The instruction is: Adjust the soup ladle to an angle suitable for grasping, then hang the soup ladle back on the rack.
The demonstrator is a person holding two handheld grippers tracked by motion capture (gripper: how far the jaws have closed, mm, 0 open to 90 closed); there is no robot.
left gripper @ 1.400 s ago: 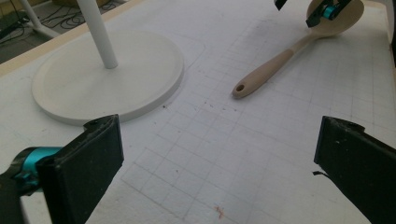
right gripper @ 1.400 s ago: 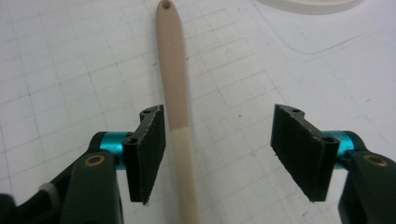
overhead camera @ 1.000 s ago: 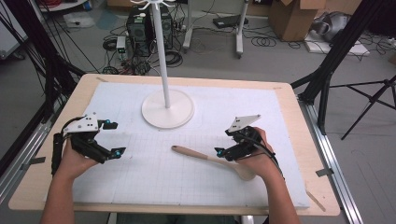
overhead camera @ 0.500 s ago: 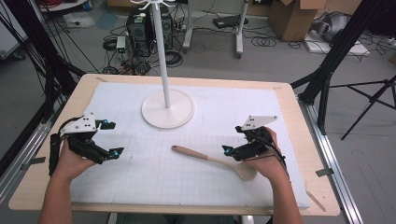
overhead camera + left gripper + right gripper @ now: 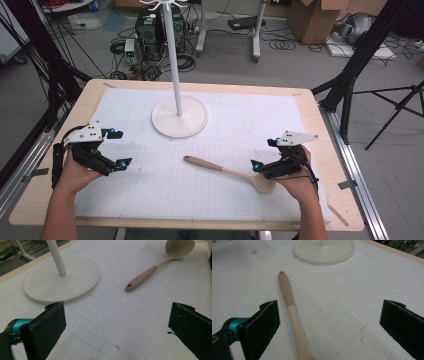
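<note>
Wooden ladle flat on white mat, long axis approx 10-to-4 in high view: handle tip w/ hole toward 10, bowl at 4, just beside right gripper. Lies at approx 5 o'clock from stand base, apart from it. Right gripper's jaws just been opening, now wide w/ handle between but untouched; left gripper also spread wide, well apart at 9.

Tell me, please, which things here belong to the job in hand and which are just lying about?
In the job:
- wooden ladle lying on the mat, between the open right gripper jaws, untouched
- white stand
- left gripper, open, holding nothing

Lying about:
- cardboard box on the floor
- cables on the floor
</note>
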